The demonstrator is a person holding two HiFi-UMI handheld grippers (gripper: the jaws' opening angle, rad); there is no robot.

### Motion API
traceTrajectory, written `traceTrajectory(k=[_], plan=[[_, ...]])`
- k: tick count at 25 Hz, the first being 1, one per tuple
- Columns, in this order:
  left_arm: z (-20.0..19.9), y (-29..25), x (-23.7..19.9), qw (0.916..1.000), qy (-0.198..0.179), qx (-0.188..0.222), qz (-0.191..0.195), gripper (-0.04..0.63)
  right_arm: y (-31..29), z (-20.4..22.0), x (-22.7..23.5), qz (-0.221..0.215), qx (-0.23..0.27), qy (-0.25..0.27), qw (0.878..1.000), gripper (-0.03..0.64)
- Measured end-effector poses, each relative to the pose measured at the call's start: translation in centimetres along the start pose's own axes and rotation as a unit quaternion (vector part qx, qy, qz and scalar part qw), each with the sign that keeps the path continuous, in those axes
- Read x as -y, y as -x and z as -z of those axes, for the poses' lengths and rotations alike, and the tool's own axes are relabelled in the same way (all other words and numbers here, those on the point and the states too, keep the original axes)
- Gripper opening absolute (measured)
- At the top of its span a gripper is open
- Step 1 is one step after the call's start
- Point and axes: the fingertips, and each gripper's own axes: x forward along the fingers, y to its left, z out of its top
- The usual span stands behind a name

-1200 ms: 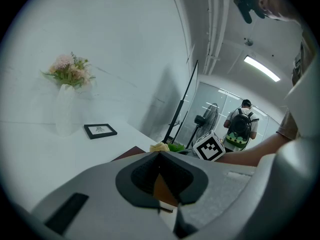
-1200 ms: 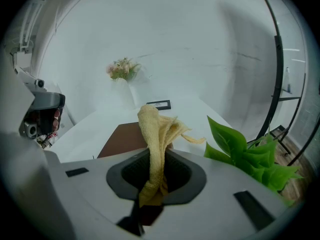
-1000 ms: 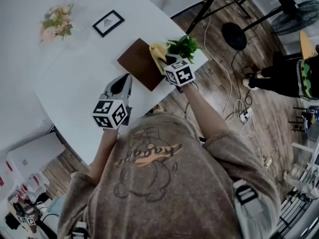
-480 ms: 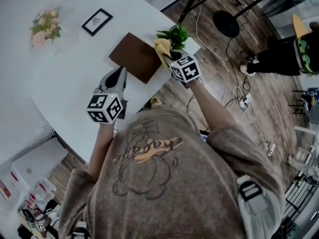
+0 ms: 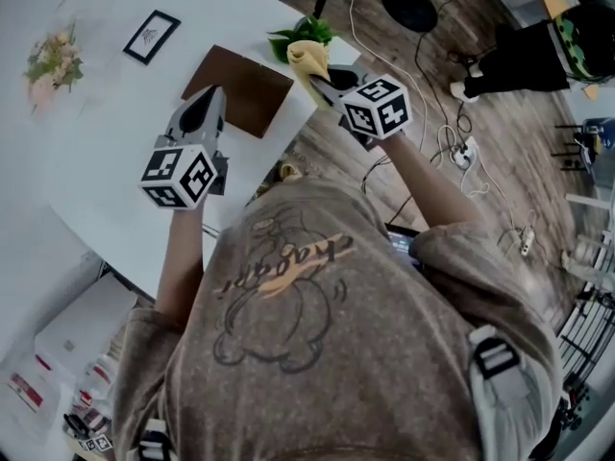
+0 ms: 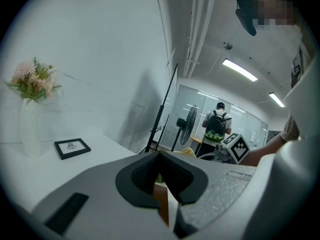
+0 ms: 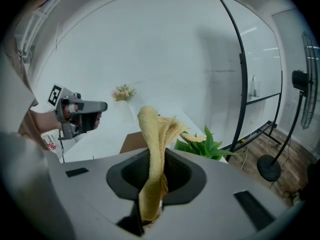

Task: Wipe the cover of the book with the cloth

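Observation:
The brown book [image 5: 245,94] lies flat near the white table's [image 5: 106,133] right edge. My left gripper [image 5: 205,106] is shut and empty, its tip at the book's near left edge; between its jaws in the left gripper view a sliver of the book [image 6: 161,200] shows. My right gripper [image 5: 317,80] hovers just right of the book, shut on a yellow cloth [image 5: 305,56] that stands up from its jaws. In the right gripper view the cloth [image 7: 152,126] rises in a fold above the jaws, with the book [image 7: 131,143] behind it.
A green plant [image 5: 296,35] sits at the table's edge behind the cloth. A framed picture [image 5: 152,36] and a vase of flowers [image 5: 50,63] stand further left. Cables, a stand base [image 5: 411,6] and a seated person [image 5: 538,51] are on the floor to the right.
My left gripper has come forward to the book's near left edge. The right gripper with the cloth has shifted off the book's corner towards the plant. The head view has swung.

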Motion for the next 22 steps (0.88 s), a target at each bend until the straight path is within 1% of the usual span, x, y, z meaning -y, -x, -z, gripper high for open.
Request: traceTrajectory(k=[4, 7, 10, 12, 17, 19, 22], plan=[[-1.8, -0.5, 1.0, 0.9997, 0.008, 0.017, 0.016, 0.003, 2.8, -2.1, -1.9, -0.016, 0.029, -0.002, 0.999, 0.061], [-3.1, -0.6, 1.9, 0.9993, -0.001, 0.027, 0.027, 0.003, 4.7, -3.2, -3.1, -0.020, 0.046, -0.001, 0.999, 0.061], [-3.8, -0.4, 2.7, 0.9988, -0.007, 0.031, 0.036, 0.003, 5.9, -3.5, -4.0, -0.016, 0.047, 0.021, 0.999, 0.061], [-3.9, -0.3, 3.3, 0.9987, -0.013, 0.029, 0.040, 0.003, 6.4, -3.7, -4.3, -0.014, 0.048, 0.023, 0.998, 0.061], [-3.2, -0.2, 4.5, 0.9984, -0.023, 0.021, 0.046, 0.003, 7.7, -4.9, -5.0, -0.005, 0.078, -0.010, 0.997, 0.061], [-2.9, -0.2, 4.9, 0.9983, -0.027, 0.020, 0.047, 0.003, 7.9, -5.4, -5.8, -0.007, 0.092, -0.024, 0.995, 0.061], [-2.9, -0.4, 5.5, 0.9978, -0.041, 0.025, 0.046, 0.003, 8.1, -5.8, -6.5, -0.007, 0.116, -0.021, 0.993, 0.061]])
